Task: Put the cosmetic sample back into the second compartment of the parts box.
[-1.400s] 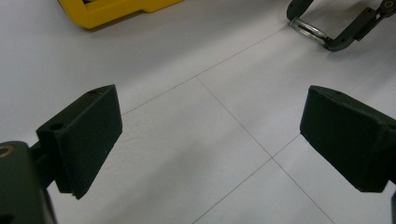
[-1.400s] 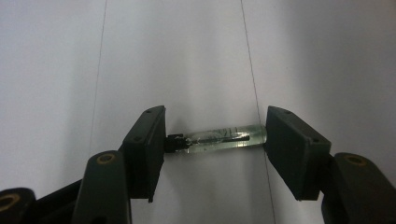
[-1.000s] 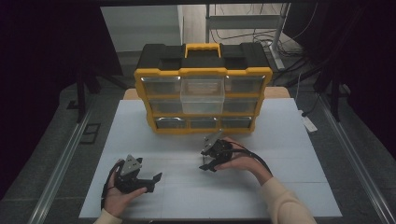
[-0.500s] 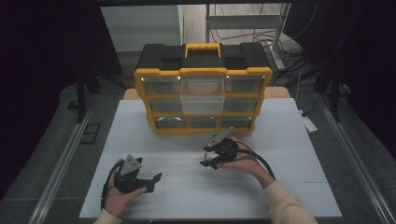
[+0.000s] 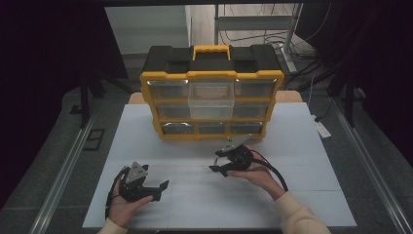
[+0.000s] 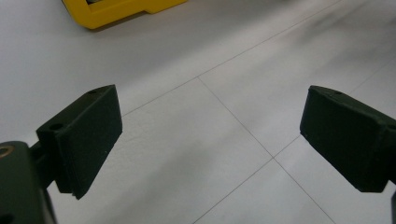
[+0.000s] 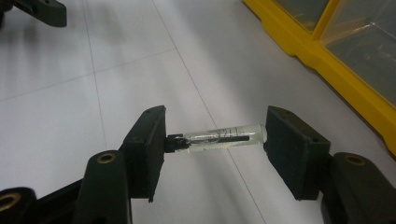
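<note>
A white table [image 5: 302,161] marked with thin grid lines carries a yellow and black drawer organiser [image 5: 212,92]. The organiser stands upright at the far middle. Nearer than the organiser, the tabletop is bare white.

Lab or workshop bench: white table [image 5: 292,195], yellow-black drawer organiser [image 5: 212,92], metal rack with cables [image 5: 253,22] behind, dark curtains [image 5: 48,73]

organizer [image 5: 212,92]: stands on the bench [image 5: 292,195], at its far middle
right claw [image 5: 220,161]: just before the organizer, holding a tube [image 7: 223,136] end to end
left claw [image 5: 158,187]: well before the organizer, to its left, near the bench's front edge
</note>
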The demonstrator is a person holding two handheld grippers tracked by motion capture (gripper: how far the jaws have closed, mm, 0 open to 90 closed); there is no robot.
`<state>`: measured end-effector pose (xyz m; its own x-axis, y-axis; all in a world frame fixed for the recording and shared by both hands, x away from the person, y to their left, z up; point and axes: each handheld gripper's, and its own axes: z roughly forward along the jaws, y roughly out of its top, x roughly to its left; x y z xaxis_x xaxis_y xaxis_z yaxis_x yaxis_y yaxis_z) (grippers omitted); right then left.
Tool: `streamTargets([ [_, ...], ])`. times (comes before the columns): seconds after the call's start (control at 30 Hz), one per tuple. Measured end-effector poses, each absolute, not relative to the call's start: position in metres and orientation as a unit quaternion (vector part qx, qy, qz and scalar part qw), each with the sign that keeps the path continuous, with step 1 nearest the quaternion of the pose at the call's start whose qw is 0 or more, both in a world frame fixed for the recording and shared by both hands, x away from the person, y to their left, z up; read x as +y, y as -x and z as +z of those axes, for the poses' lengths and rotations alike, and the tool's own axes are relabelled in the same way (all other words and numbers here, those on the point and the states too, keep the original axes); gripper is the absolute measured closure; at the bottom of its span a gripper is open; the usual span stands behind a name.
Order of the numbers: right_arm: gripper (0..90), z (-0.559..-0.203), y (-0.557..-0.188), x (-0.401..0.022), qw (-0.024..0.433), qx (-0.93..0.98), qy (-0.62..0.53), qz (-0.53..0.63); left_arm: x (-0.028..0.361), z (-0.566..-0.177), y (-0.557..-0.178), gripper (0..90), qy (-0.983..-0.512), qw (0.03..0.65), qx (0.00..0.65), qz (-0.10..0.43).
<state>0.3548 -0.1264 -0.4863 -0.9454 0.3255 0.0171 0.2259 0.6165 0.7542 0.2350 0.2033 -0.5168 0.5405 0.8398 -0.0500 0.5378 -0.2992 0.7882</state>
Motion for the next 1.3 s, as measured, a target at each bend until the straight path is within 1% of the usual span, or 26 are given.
streamTargets([
  [0.37, 40.4, -0.478, -0.348, -0.135, 0.073, 0.879, -0.189, 0.431, 0.203, -0.517, -0.235, 6.2, -0.783, 0.397, 0.44, 0.191],
  [0.8, 40.3, -0.459, -0.338, -0.144, 0.091, 0.854, -0.224, 0.46, 0.203, -0.517, -0.235, 6.2, -0.783, 0.396, 0.439, 0.191],
  [1.3, 40.3, -0.432, -0.332, -0.157, 0.109, 0.833, -0.234, 0.489, 0.202, -0.517, -0.236, 6.2, -0.784, 0.395, 0.438, 0.191],
])
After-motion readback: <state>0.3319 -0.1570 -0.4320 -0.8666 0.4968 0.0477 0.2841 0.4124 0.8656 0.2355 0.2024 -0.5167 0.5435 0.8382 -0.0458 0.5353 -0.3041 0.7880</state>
